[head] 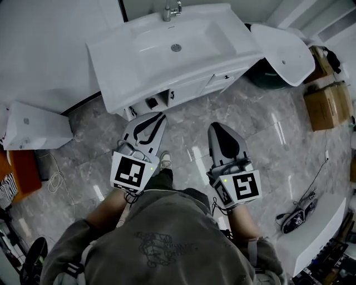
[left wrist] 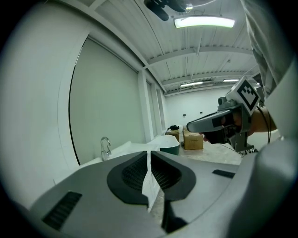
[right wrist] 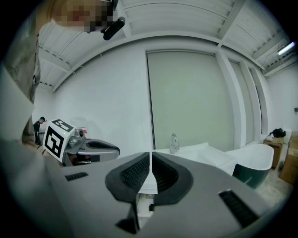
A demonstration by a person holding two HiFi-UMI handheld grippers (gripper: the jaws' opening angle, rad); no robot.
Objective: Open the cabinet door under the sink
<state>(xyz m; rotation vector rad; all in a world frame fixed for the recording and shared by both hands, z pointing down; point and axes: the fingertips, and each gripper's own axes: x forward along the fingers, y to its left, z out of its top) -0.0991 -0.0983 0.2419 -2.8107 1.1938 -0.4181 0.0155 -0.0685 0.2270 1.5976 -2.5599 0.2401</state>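
1. I see the left gripper (head: 157,117) and the right gripper (head: 217,128) side by side over the grey marble floor (head: 267,145).
2. Both point at the cabinet door (head: 189,88) under the white sink (head: 139,47), touching nothing.
3. Cardboard boxes (head: 328,104) sit far right.

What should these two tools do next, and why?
Likely lower the right gripper toward the cabinet door and part its jaws: it and the left gripper are both shut, empty, and held in the air short of the door.

Cabinet (head: 192,88) under sink (head: 139,72), faucet (head: 171,10) at sink's back, tub (head: 283,53) right of sink, boxes (head: 327,104) right of tub
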